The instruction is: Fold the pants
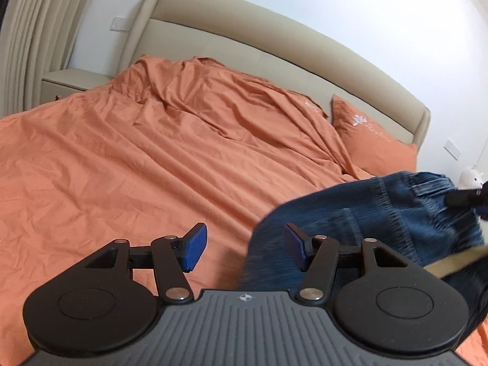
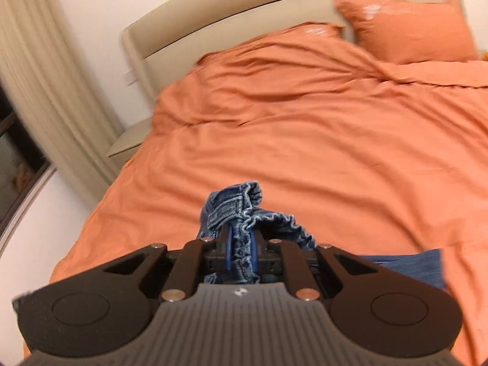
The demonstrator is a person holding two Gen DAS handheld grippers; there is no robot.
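Blue denim pants (image 1: 381,213) with a gathered elastic waistband hang lifted over the orange bed at the right of the left wrist view. My right gripper (image 2: 241,245) is shut on the bunched waistband (image 2: 238,204), which sticks up between its blue pads. More denim (image 2: 421,267) lies on the bed behind it to the right. One black finger (image 1: 460,197) of the right gripper shows against the pants' upper edge. My left gripper (image 1: 245,248) is open just left of the pants, with nothing between its pads; its right pad overlaps the cloth's edge in the picture.
An orange duvet (image 1: 152,152) covers the wide bed, crumpled toward the beige headboard (image 1: 274,45). Orange pillows (image 2: 408,30) lean at the head. A beige nightstand (image 1: 73,82) and curtains (image 2: 45,91) stand at the left. A white plush toy (image 1: 471,178) sits at the far right.
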